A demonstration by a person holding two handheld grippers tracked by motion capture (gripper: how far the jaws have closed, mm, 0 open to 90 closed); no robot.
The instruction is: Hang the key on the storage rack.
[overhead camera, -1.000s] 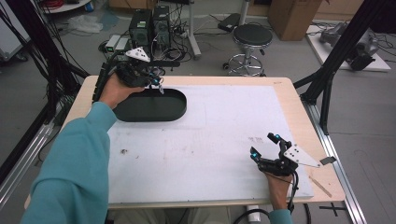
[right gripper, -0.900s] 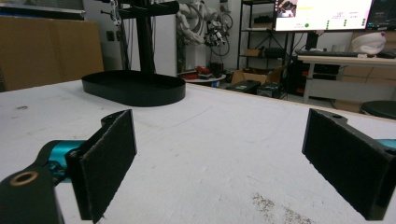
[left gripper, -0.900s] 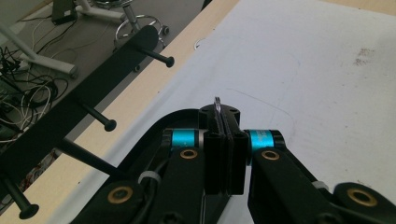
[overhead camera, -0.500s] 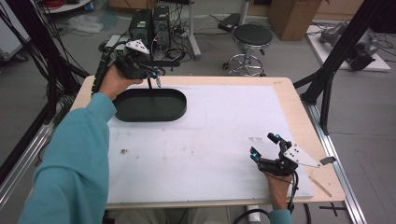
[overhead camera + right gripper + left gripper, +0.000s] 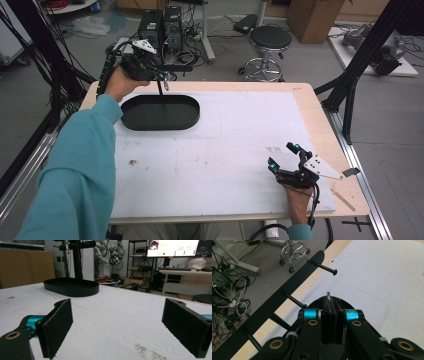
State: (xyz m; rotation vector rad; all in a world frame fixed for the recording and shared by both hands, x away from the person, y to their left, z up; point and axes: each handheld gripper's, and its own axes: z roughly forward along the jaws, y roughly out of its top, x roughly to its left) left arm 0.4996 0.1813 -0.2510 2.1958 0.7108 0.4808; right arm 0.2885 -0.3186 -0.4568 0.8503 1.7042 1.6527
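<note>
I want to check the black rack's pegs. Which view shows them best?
The left gripper view: the pegs jut from the crossbar, seen close. The high view shows the tray and post; pegs too small. The right gripper view shows the tray and post side-on.

A black stool (image 5: 270,37) stands on the grey floor beyond the table (image 5: 310,107), near cardboard boxes (image 5: 312,12)

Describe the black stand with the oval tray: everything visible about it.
The black stand looks like matte metal: a shallow oval tray with a low rim, an upright post from its middle, and a flat crossbar carrying thin pegs with round heads. It sits upright at the table's far left corner. The left tool is shut beside the crossbar.
</note>
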